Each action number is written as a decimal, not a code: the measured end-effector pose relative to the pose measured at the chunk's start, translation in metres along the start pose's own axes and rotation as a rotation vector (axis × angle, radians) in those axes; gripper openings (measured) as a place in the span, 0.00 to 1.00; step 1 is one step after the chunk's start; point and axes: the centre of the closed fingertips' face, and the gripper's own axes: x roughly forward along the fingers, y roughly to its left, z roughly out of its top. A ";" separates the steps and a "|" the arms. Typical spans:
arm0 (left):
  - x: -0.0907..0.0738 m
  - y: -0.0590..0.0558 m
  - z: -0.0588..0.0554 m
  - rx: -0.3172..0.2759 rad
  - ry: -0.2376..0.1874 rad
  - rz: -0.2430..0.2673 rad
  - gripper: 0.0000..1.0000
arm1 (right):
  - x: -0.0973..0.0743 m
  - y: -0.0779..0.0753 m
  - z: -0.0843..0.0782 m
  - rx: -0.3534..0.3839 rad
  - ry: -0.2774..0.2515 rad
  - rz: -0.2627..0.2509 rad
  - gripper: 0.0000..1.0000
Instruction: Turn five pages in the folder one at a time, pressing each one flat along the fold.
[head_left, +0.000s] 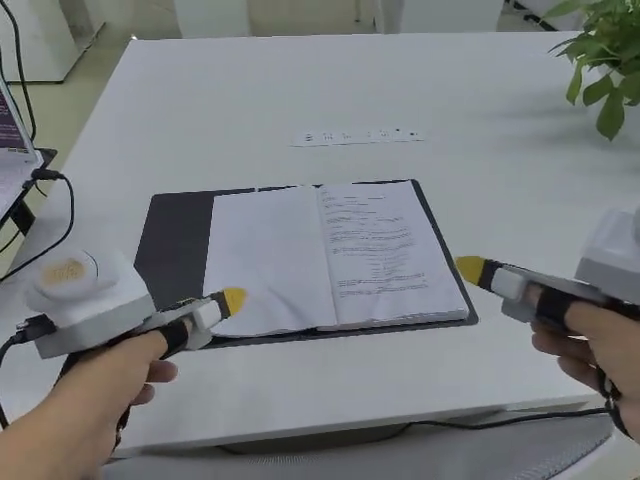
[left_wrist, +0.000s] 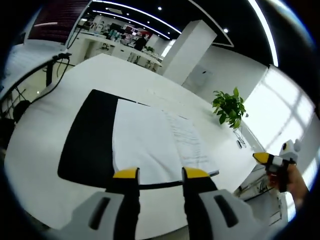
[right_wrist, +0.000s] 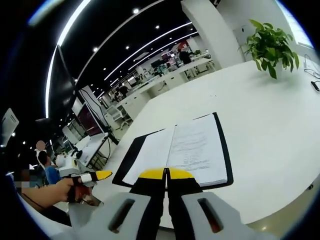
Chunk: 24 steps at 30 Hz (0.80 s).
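A wide white surface (head_left: 300, 90) stands in an open-plan office. A plant (head_left: 605, 60) sits at its 2 o'clock corner, and a laptop (head_left: 10, 150) with a cable (head_left: 60, 215) at 9 o'clock. The folder (head_left: 175, 240) lies open near the front edge, black cover flat. A blank page (head_left: 265, 255) is on its left half and a printed page (head_left: 385, 250) on its right. A paper strip (head_left: 357, 135) lies well beyond it at 12 o'clock. The left tool (head_left: 233, 298) sits at the folder's 7 o'clock corner. Its jaws stand moderately apart with nothing between them, and its yellow tips are over the near edge of the blank page. Whether they touch the paper cannot be told. The right tool (head_left: 468, 267) is at the folder's 4 o'clock, just off the printed page's edge and apart from it. Its jaws are closed together on nothing. The left gripper view looks across the black cover from the near side and catches the right tool at 4 o'clock, with a white pillar (left_wrist: 187, 52) and bright windows behind. The right gripper view takes in the left tool in a hand (right_wrist: 60, 190) at 8 o'clock. Behind it are rows of desks (right_wrist: 150, 80) and ceiling lights (right_wrist: 145, 42). The head view gives the printed lines most plainly, though too small to read.
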 end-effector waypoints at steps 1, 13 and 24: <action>-0.004 -0.001 0.001 0.023 0.003 0.009 0.34 | -0.001 0.000 -0.001 -0.007 0.006 -0.001 0.00; -0.048 -0.007 0.024 0.206 -0.085 0.128 0.66 | -0.004 -0.016 -0.006 -0.105 0.033 -0.050 0.34; -0.073 0.006 0.025 0.299 -0.104 0.190 0.99 | -0.012 -0.030 0.000 -0.288 0.038 -0.100 0.79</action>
